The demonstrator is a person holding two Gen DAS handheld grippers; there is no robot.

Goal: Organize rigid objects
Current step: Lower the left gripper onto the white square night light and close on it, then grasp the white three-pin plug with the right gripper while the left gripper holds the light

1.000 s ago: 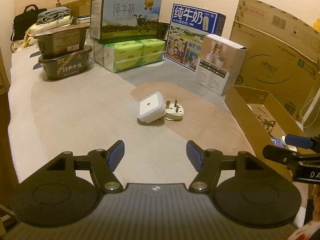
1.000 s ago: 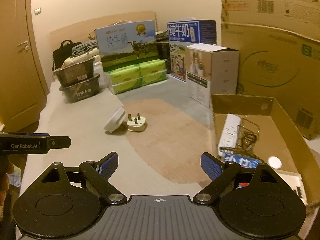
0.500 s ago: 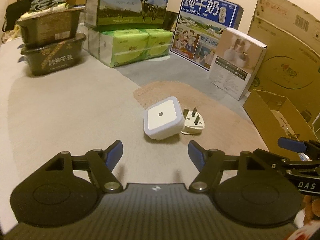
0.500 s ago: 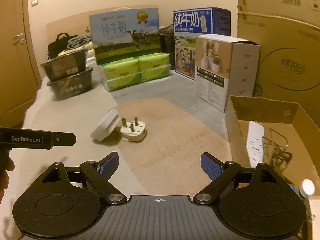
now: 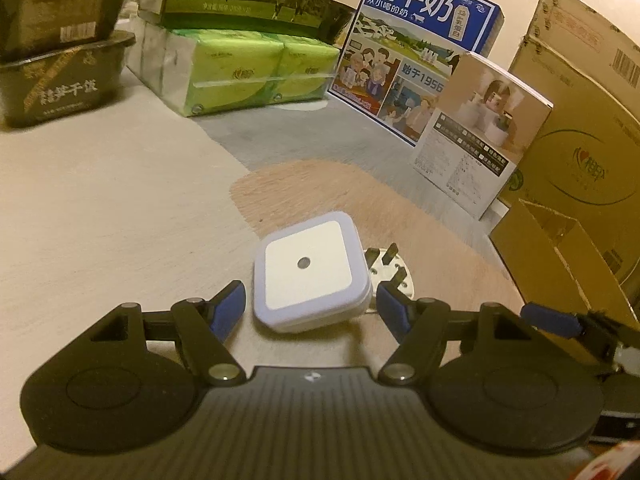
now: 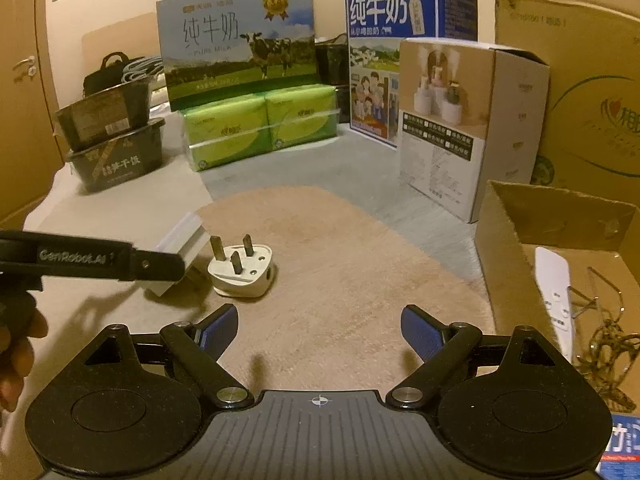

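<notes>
Our left tongs [image 5: 308, 308] stand open around the square white plastic night-light [image 5: 310, 272]; our right tongs [image 6: 318, 330] gape empty near the white three-pin plug [image 6: 242, 274].

white square night light [image 5: 308, 270], white plug [image 6: 243, 272], blue-padded black tongs [image 5: 308, 310], green tissue packs [image 6: 260, 128], tan rug [image 6: 340, 264]

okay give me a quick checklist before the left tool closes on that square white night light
1. Left tool open: ok.
2. Night light between its fingers: ok, not yet gripped.
3. Plug adapter clear of the right-hand finger: cannot tell, it lies just behind it.
4. Right tool open, empty: ok.
5. Cardboard box open to receive: ok, power strip already inside.
</notes>
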